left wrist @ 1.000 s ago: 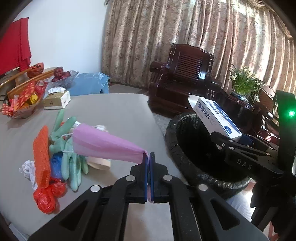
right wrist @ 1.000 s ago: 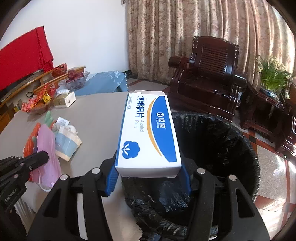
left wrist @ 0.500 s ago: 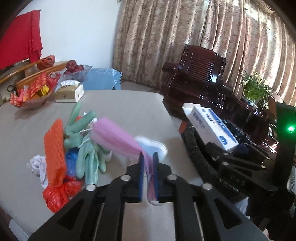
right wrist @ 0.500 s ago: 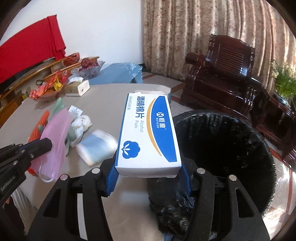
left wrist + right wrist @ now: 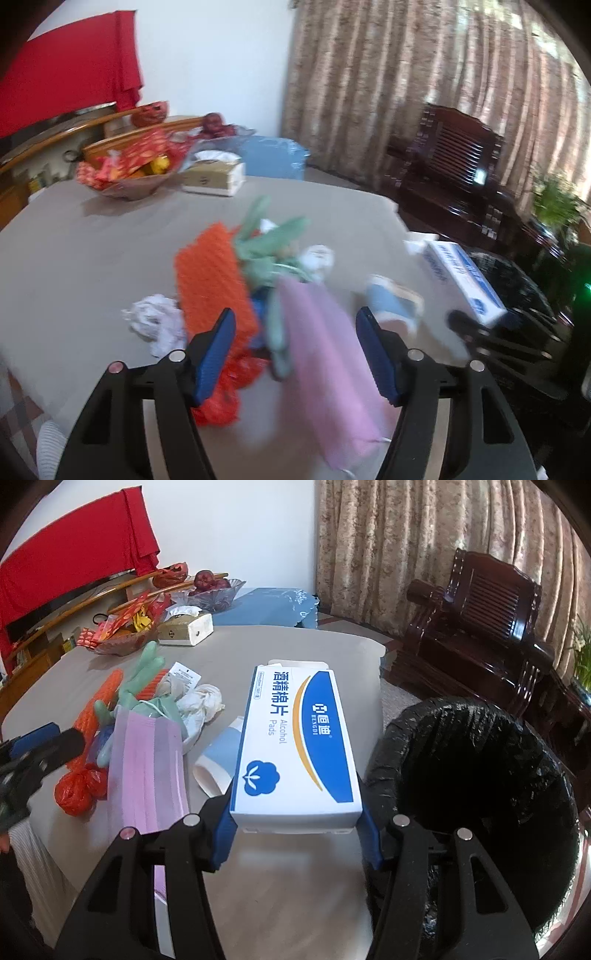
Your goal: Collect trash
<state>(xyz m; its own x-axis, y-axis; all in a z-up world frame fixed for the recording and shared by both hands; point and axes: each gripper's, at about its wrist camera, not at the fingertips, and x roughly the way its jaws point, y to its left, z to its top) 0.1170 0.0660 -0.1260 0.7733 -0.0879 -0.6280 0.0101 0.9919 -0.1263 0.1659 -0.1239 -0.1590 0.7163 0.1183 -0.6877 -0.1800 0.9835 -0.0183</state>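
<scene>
Trash lies heaped on the tabletop (image 5: 303,646); left claw (image 5: 295,345), just spread, has released the pink mask (image 5: 147,768). Right claw (image 5: 295,834) pinches the alcohol-pad box (image 5: 299,738): carry it squarely over the bin (image 5: 480,794) before letting go.

The left gripper (image 5: 295,343) tilts downward, its blue-padded jaws standing well apart after just opening. A pink face mask (image 5: 325,373) lies loose between them, touching neither pad. The right gripper (image 5: 295,830) also tilts downward, its blue pads (image 5: 222,834) pressed on both sides of a white and blue box of alcohol pads (image 5: 295,738), which juts forward from the jaws.
</scene>
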